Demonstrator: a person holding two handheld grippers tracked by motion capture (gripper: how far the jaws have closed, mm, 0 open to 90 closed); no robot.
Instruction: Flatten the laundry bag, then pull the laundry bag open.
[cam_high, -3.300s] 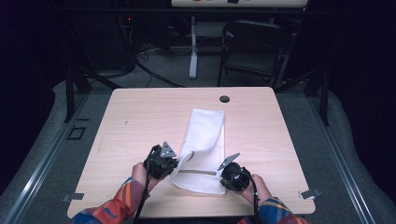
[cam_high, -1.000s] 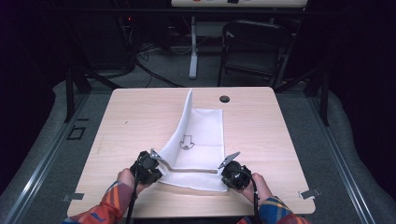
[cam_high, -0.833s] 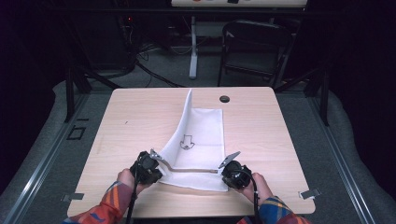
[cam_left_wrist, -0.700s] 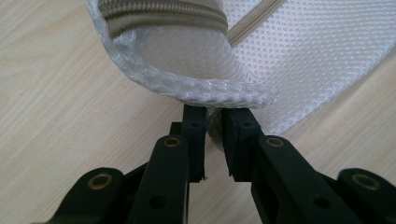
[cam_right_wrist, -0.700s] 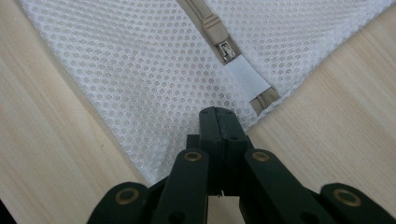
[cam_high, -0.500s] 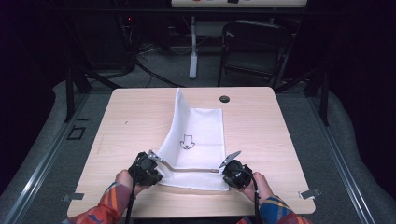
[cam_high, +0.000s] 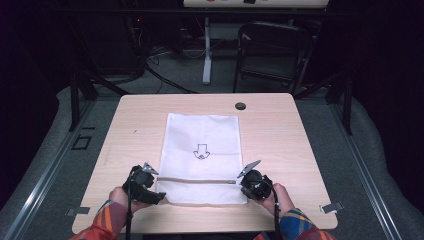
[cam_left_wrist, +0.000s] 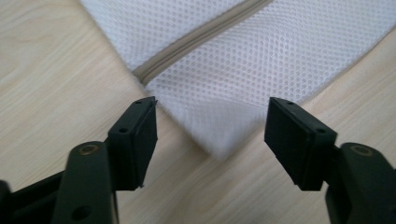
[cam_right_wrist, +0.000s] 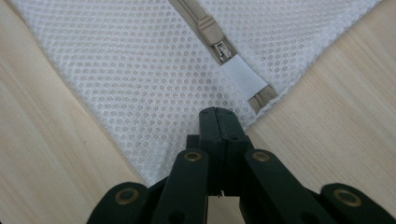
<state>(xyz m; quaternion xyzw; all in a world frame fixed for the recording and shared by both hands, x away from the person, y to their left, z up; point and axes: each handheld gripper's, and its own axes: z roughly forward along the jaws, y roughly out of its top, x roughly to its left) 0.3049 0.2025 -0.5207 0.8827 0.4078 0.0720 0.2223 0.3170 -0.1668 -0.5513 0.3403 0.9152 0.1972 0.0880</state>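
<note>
A white mesh bag (cam_high: 202, 135) lies flat on the table, with a black arrow print (cam_high: 201, 150) in its middle and a tan zipper (cam_high: 200, 181) running across its near end. My left gripper (cam_high: 145, 182) is at the bag's near left corner. In the left gripper view it (cam_left_wrist: 210, 126) stands open, with the corner of the bag (cam_left_wrist: 233, 70) lying loose between the jaws. My right gripper (cam_high: 252, 184) is at the near right corner. In the right gripper view it (cam_right_wrist: 218, 114) is shut on the mesh (cam_right_wrist: 116, 70), just below the zipper pull (cam_right_wrist: 212, 35).
The light wooden table (cam_high: 280, 130) has a black grommet (cam_high: 240, 106) near its far edge. Beyond the table stand a folding chair (cam_high: 272, 50), a white stand and cables on the dark floor. The person's hands and plaid sleeves come in at the near edge.
The bag's left half, which stood folded up over the rest, now lies spread flat. My left gripper moved left with the corner and now stands open. The right gripper stayed put.
</note>
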